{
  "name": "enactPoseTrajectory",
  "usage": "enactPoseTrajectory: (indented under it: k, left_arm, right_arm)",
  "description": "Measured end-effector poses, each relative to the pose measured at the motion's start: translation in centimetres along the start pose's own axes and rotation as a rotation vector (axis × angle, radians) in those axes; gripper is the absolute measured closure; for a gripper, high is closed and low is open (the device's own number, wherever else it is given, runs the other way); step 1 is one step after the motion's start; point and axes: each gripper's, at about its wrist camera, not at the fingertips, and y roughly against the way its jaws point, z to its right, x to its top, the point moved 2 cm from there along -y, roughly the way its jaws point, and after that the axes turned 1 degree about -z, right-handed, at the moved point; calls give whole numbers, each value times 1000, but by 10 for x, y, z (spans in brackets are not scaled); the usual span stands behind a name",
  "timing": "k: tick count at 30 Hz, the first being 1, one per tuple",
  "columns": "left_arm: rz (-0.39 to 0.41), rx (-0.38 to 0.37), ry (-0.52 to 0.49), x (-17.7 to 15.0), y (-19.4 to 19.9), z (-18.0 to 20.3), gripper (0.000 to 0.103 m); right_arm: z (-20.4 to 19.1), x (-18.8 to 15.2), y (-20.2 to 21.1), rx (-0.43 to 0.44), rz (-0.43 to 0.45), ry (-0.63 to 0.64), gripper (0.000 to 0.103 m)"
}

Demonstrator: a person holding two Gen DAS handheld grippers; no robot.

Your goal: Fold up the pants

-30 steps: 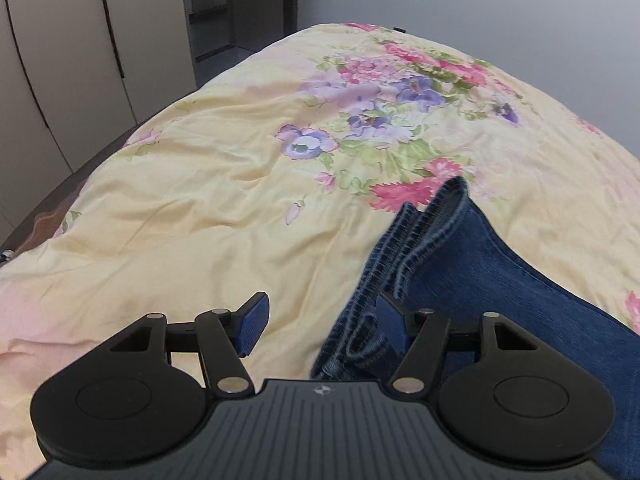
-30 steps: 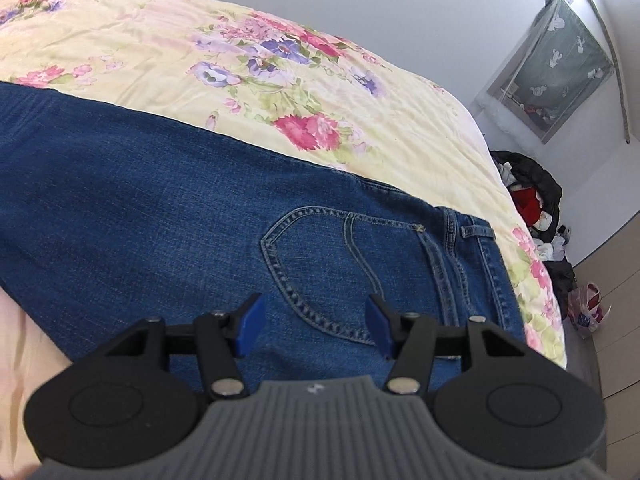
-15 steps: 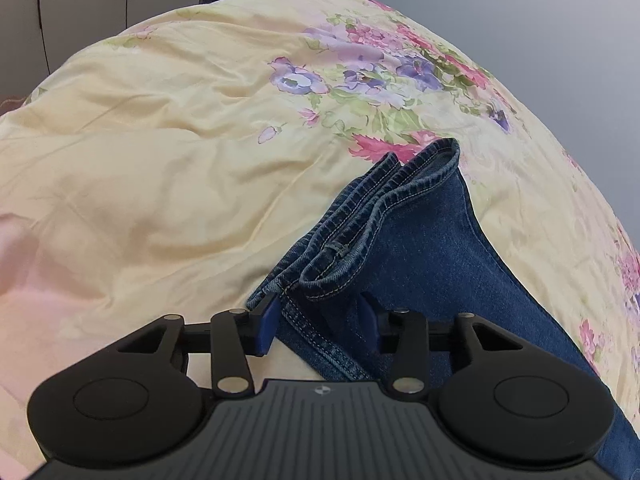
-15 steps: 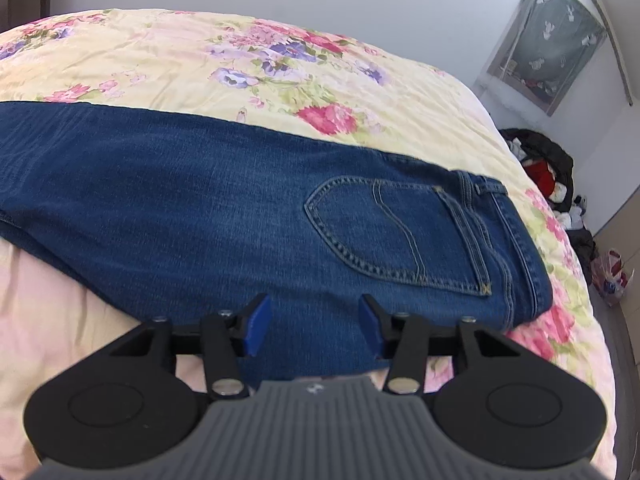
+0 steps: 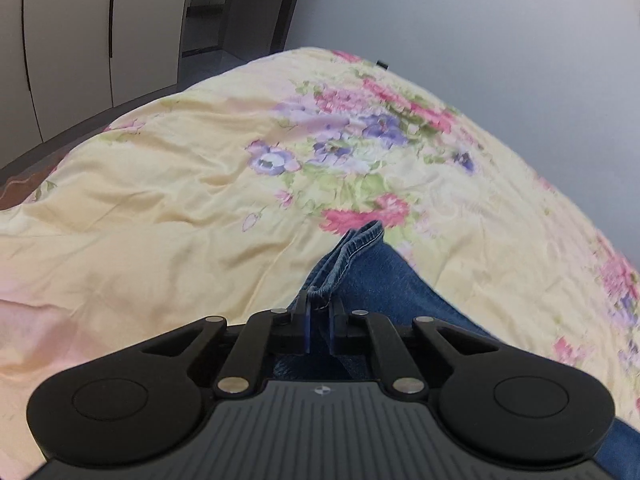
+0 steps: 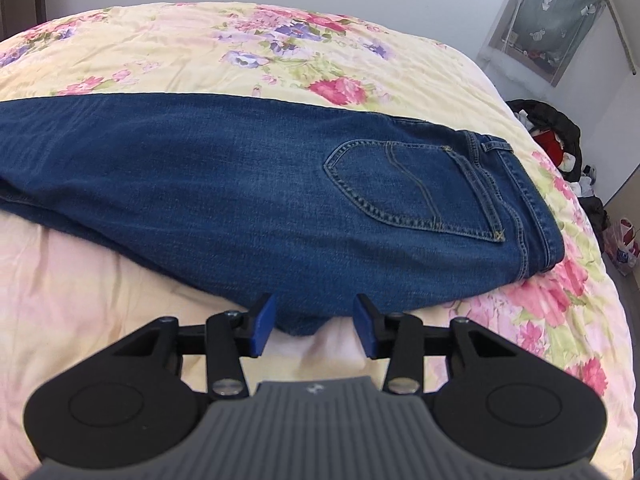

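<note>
Left wrist view: the left claw points down at a bed covered in a pale yellow quilt with pink and purple flowers. Its jaws have just been closing and now stand nearly together, pinching the hem end of the jeans between the blue pads. The stitched hem bunches up just beyond the pads, and the denim leg runs off toward the lower right. White wardrobe doors and a dark doorway stand behind the bed on the left; a plain grey wall fills the right.

Right wrist view: the right claw hangs over the near edge of the jeans. Its jaws have just been narrowing, yet a clear gap remains; the lower fold of denim dips between the pads without being pressed. The jeans lie flat across the bed, doubled lengthwise, with a back pocket facing up and the waistband at the right. Past the bed's right edge, a heap of clothes sits on the floor, under a covered window.
</note>
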Motion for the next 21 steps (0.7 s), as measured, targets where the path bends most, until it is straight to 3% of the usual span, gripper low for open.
enactPoseTrajectory:
  k: [6,13,14,15,19,21]
  left_arm:
    - [-56,50,6,-25,-32,-14,95]
    - [-54,58,-7,-29,-38,-14,94]
    - [-56,65,-15,-29,-38,-13,94]
    - [-57,67,-20,-28,-38,-12,94]
    - [-52,53,-28,-26,-34,-13,94]
    - [-59,56,-38,-29,-39,-15,94]
  right_arm:
    - [-2,-17,-17,-54,-81,-18,65]
    - [5,-6,-42,22,-124,-168,64]
    - [5,-5,-45,41,-131,-196,74]
    - [6,-4,-47,40,-128,-213,97]
    - [19,-2,-34,-28,-88,-205,102]
    - [31,-2,-34,-13,-88,-221,103]
